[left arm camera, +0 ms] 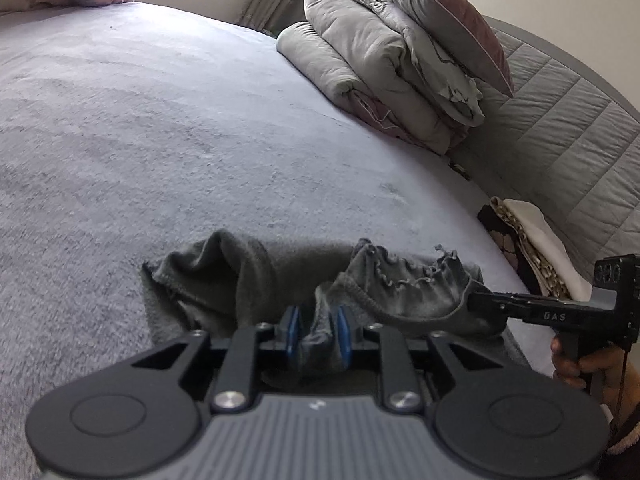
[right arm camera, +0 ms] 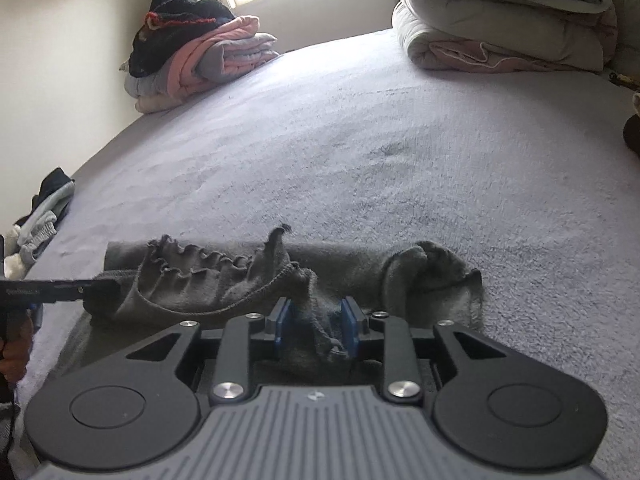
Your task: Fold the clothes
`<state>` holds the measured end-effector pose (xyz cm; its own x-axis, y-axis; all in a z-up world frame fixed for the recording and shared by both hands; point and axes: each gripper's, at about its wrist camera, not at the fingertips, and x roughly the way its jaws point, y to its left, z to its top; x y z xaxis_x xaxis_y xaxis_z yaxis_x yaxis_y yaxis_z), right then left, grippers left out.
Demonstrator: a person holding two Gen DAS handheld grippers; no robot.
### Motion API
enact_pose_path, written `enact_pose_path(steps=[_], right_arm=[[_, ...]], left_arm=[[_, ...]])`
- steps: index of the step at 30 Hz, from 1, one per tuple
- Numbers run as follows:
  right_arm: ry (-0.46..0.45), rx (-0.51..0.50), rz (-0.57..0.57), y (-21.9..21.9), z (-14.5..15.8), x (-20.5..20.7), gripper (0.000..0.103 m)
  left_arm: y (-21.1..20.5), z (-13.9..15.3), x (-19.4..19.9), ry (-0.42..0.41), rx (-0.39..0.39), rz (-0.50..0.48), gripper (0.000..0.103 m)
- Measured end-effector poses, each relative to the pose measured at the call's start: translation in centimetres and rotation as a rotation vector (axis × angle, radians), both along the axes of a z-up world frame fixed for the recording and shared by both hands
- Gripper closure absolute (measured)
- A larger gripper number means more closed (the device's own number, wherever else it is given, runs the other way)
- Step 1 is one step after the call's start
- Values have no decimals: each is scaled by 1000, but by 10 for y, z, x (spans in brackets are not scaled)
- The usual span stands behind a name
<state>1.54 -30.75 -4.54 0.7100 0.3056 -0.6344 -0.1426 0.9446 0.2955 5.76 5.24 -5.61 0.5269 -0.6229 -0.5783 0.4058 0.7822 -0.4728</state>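
We see one dark grey garment (left arm camera: pixel 404 292), ruffle-trimmed neckline, lying crumpled on the lilac bedspread (left arm camera: pixel 160 120) near its front edge, one sleeve bunched, fabric partly lifted.

I saw a dark grey garment (left arm camera: pixel 280 276) with a frilled edge on the pale lilac bed cover (left arm camera: pixel 160 128). My grippers had blue pads (right arm camera: pixel 350 330). The folded duvet (left arm camera: pixel 360 68) was grey, the pillow (left arm camera: pixel 440 16) dusty pink.
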Motion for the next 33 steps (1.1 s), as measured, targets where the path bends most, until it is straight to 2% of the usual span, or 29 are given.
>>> enact_pose_path(steps=[4, 6, 8, 9, 17, 19, 24, 26, 30, 32, 33], right_arm=[[-12, 3, 13, 0, -1, -2, 74], [-21, 4, 21, 1, 0, -4, 74], [-38, -3, 34, 3, 1, -7, 85], [-48, -8, 42, 4, 2, -9, 88], [-101, -63, 153, 5, 8, -35, 93], [-109, -82, 188, 5, 9, -42, 93], [-57, -161, 286, 11, -1, -57, 93], [-44, -179, 305, 11, -4, -61, 93], [-30, -133, 288, -2, 0, -64, 93], [-19, -91, 263, -12, 4, -65, 93], [-13, -70, 245, -18, 5, -65, 93]], left_arm=[[1, 0, 1, -5, -5, -8, 82], [0, 1, 0, -15, -1, -13, 86], [1, 2, -4, -30, 1, -29, 89], [1, 3, -6, -39, 3, -40, 90], [10, 9, -36, -129, 43, -185, 92], [11, 8, -44, -143, 67, -219, 92], [9, 0, -62, -146, 167, -309, 91], [11, 1, -65, -145, 172, -315, 90], [21, 5, -64, -101, 131, -299, 84], [28, 5, -60, -63, 91, -261, 71], [31, 4, -59, -42, 68, -236, 68]])
